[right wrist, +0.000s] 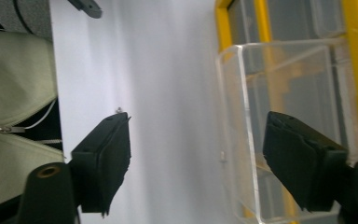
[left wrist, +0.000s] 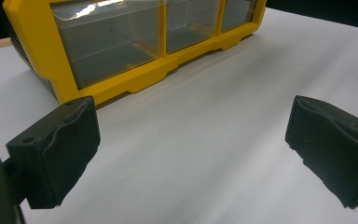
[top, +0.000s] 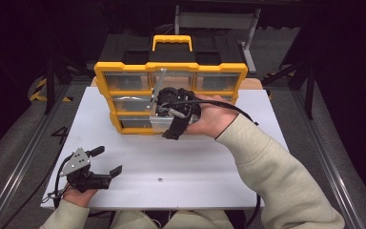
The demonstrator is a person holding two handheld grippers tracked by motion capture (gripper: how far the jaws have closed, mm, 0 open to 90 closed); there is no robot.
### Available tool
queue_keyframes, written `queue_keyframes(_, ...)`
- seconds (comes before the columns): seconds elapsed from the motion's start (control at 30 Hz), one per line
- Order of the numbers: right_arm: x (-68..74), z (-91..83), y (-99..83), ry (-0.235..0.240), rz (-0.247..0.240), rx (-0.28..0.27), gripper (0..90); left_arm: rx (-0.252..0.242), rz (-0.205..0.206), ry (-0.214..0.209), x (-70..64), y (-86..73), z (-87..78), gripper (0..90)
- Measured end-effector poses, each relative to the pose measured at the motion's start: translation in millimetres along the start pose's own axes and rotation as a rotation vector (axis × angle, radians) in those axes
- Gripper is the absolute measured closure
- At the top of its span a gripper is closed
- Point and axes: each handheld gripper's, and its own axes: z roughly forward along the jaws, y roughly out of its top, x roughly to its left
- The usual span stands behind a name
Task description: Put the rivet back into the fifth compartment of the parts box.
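A yellow and black organizer (top: 124,70) with clear drawers stands at the back middle of the white table (top: 228,167). Its bottom middle clear drawer (top: 156,125) is pulled partly out. My right gripper (top: 167,119) is open and turned sideways at that drawer. In the right gripper view the drawer (right wrist: 279,74) has its front wall between the jaws, one finger (right wrist: 105,163) outside over the table and the other finger (right wrist: 303,163) on the drawer's inner side. My left gripper (top: 108,161) rests open at the front left, holding nothing, and faces the organizer (left wrist: 121,88).
A tiny dark speck (top: 160,180) lies on the table near the front middle, also visible as a speck (right wrist: 120,110) by the right gripper's outer finger. A black stand and frame legs sit behind the table. Cables trail from both grippers.
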Motion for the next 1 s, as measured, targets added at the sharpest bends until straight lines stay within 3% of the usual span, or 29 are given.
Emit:
queue_keyframes(0.27, 16.6, 20.9, -5.3, 0.033, -0.008, 0.007, 14.4, -0.006, -0.003, 0.004, -0.2, -0.1, -0.3, 3.6)
queue_keyframes(0.77, 29.7, 68.8, -16.9, 0.108, -0.019, 0.029, 11.8, -0.003, -0.002, 0.004, -0.3, -0.1, -0.1, 3.6)
queue_keyframes(1.0, 36.3, 84.2, -19.2, 0.097, -0.036, 0.032, 11.1, -0.003, -0.001, 0.006, -0.1, -0.3, 0.0, 3.6)
